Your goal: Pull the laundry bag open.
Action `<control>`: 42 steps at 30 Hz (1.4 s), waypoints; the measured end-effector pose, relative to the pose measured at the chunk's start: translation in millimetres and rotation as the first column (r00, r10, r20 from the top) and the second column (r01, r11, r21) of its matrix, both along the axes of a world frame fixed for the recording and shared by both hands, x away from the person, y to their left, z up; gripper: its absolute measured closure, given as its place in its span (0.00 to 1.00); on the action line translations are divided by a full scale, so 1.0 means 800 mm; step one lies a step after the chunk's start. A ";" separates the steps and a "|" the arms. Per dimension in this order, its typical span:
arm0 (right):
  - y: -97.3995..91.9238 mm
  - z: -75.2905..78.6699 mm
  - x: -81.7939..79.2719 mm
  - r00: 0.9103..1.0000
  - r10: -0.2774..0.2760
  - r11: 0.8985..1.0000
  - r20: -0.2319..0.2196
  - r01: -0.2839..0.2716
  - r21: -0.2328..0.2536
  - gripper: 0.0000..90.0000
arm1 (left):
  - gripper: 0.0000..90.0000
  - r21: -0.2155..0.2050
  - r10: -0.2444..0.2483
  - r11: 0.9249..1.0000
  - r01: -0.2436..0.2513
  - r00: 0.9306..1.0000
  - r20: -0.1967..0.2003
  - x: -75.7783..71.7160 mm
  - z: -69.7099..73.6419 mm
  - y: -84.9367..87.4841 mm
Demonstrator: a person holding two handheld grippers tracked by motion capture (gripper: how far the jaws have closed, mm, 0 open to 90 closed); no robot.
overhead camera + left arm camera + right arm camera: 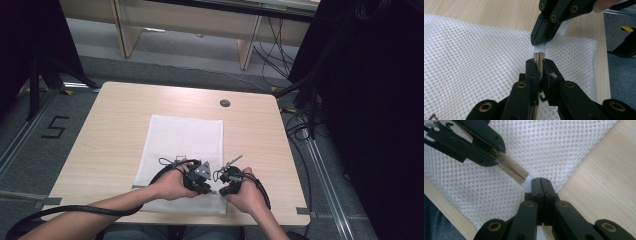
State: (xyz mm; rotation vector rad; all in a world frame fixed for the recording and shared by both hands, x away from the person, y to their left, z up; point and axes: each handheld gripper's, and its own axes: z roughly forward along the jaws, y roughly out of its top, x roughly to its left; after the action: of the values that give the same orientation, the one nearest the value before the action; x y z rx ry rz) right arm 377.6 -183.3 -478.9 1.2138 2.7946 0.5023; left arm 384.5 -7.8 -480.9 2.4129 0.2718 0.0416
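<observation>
Bare wooden table [115, 125] on both sides of the white mesh bag [185, 135], small grommet [225, 103] beyond

- The mesh bag [183, 145] lies flat on the table [115, 130], near the middle and reaching to the near edge.
- Both grippers sit over the bag's near end — the left gripper [199, 186] just left of the right gripper [223, 186], close together.
- The zipper [512, 170] runs along the bag between the two grippers.
- A small round hole [225, 103] lies in the table behind the bag, toward the far right.
</observation>
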 end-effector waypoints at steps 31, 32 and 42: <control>0.001 0.000 -0.001 1.000 -0.016 1.000 -0.005 0.016 0.005 1.00 | 0.92 -0.039 0.011 0.999 -0.011 1.000 0.004 -0.001 -0.001 0.014; 0.001 0.000 0.000 1.000 -0.014 1.000 -0.002 0.014 0.005 1.00 | 0.92 -0.043 0.012 0.999 -0.011 1.000 0.001 -0.001 -0.001 0.014; 0.001 0.000 0.000 1.000 -0.014 1.000 -0.001 0.014 0.002 1.00 | 0.92 -0.039 0.013 0.999 -0.012 1.000 0.005 -0.002 0.001 0.016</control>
State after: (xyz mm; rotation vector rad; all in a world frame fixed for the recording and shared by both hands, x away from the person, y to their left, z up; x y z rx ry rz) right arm 377.2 -182.3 -478.7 1.2332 2.7851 0.5035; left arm 382.9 4.7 -479.9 2.3724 0.2827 0.0485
